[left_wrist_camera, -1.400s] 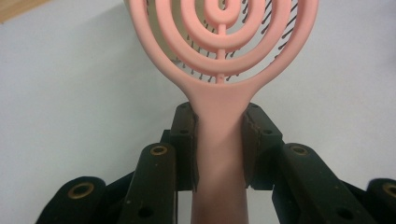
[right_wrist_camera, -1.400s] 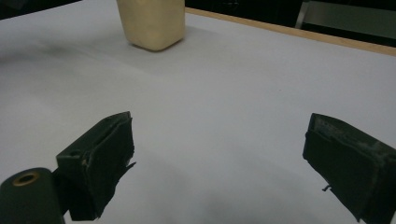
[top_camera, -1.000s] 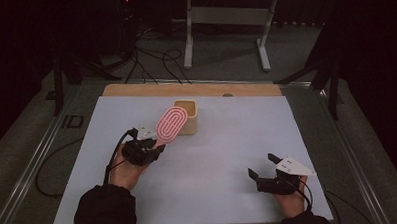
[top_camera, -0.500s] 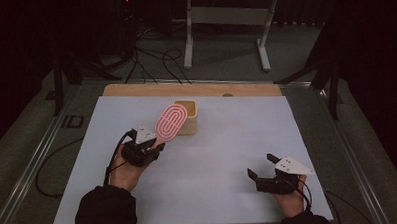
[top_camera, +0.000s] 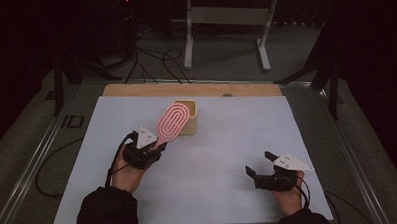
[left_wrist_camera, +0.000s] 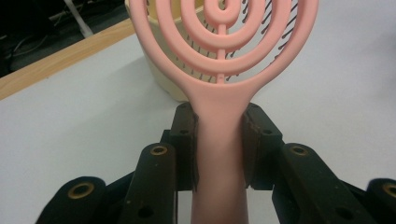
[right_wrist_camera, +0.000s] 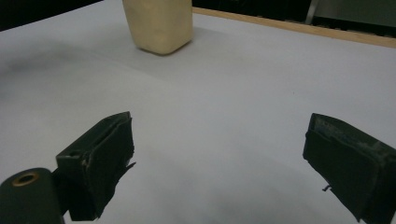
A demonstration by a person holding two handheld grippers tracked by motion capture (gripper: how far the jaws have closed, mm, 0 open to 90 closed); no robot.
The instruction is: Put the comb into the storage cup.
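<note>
A pink hairbrush (top_camera: pixel 173 121) with an open spiral head and dark bristles is held by its handle (left_wrist_camera: pixel 218 154) in my left gripper (top_camera: pixel 156 146), whose pads press on both sides of it. The brush head (left_wrist_camera: pixel 223 42) leans up toward a cream square cup (top_camera: pixel 189 117) just beyond it on the white mat; the cup (left_wrist_camera: pixel 173 77) stands behind the head. My right gripper (top_camera: pixel 260 163) rests low at the front right of the mat, jaws wide apart with nothing between them (right_wrist_camera: pixel 219 154). The cup (right_wrist_camera: pixel 158 23) stands far ahead of it.
The white mat (top_camera: pixel 237 135) covers a wooden table whose bare edge (top_camera: pixel 185 88) shows at the back. A metal stand (top_camera: pixel 223 21) and cables (top_camera: pixel 150 63) lie on the floor behind. A metal rail (top_camera: pixel 33 163) runs along the left.
</note>
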